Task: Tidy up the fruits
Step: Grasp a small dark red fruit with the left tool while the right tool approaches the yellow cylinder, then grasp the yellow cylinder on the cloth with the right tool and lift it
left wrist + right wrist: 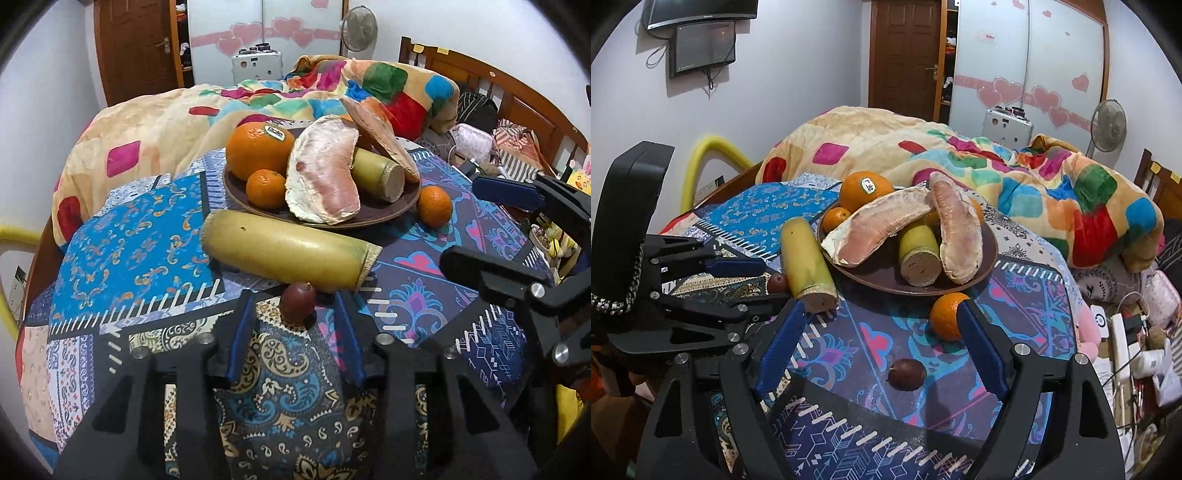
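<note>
Fruits: brown plate [384, 216] is carrying a big stickered orange [258, 149], a tangerine [266, 188], two pomelo peels [325, 173] and a sugarcane piece [378, 177], sitting mid-tablecloth [140, 236]. Long sugarcane piece [284, 254] and another tangerine [434, 205] are lying just beside the plate. Left gripper [295, 314] is spreading released around a small dark-red fruit [297, 301]; right gripper [882, 343] is gaping wide near a second dark-red fruit [907, 373].

brown plate [388, 216]: big orange [258, 149], pomelo segments [325, 177]; yellow cane piece [284, 254], two dark fruits [907, 373] on cloth.
</note>
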A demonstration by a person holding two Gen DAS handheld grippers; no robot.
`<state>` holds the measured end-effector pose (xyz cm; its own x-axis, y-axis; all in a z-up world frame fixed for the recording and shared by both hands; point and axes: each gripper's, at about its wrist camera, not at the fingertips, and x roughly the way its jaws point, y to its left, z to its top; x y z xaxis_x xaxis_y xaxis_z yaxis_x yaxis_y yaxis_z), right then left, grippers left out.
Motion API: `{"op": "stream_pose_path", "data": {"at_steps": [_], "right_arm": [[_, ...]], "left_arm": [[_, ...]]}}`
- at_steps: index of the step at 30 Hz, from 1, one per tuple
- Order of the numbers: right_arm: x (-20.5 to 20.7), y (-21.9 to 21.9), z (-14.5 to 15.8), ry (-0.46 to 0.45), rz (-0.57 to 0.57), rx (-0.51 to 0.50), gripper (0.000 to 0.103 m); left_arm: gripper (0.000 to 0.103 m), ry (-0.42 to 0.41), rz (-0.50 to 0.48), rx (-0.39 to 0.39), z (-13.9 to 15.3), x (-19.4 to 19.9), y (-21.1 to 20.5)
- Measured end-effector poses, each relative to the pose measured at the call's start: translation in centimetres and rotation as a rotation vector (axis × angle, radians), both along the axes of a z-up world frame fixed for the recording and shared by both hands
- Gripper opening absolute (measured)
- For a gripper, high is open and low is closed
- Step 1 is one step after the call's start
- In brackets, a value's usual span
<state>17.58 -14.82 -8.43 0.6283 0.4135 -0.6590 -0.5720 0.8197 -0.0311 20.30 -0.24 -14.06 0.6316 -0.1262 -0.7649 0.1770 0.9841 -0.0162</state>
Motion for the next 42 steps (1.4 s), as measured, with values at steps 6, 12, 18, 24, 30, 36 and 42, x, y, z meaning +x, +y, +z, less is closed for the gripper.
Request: {"op": "stream_pose_path", "data": {"at_steps": [6,12,18,24,30,36,42], "right_arm": [[0.0,0.8,-0.5,0.022,0.022,0.001,0.081],[0.0,2.4,-1.0,0.078,0.07,0.002,0.075],[0.4,4.7,-2.1,0.147,0.109,-0.039,0.063],[1.0,5.7,-2.7,0.168,0.102,-0.054,0.063],[1.4,6.7,-3.1,0.163,0.097,-0.087,0.041],[0.6,6.3,-3.1,0.163,0.116,-0.08,0.034],[-1.7,4.4,-2.6,0.162,0.111,-0.092,0.033]], "left_arm": [[0.019,0.008,-0.018,0.007,-0.4,0.0,-0.1],[0.019,-0.019,0.005,-0.016,0.1,-1.3,1.4],[0.019,-0.04,0.042,-0.028,0.9,-3.3,4.3],[0.019,-0.066,0.058,-0.029,1.5,-4.5,6.2],[0.019,-0.077,0.064,-0.037,1.4,-5.0,7.0],[0.019,-0.081,0.067,-0.05,1.4,-5.3,6.9],[0.019,-0.089,0.065,-0.061,1.9,-6.3,6.7]]}}
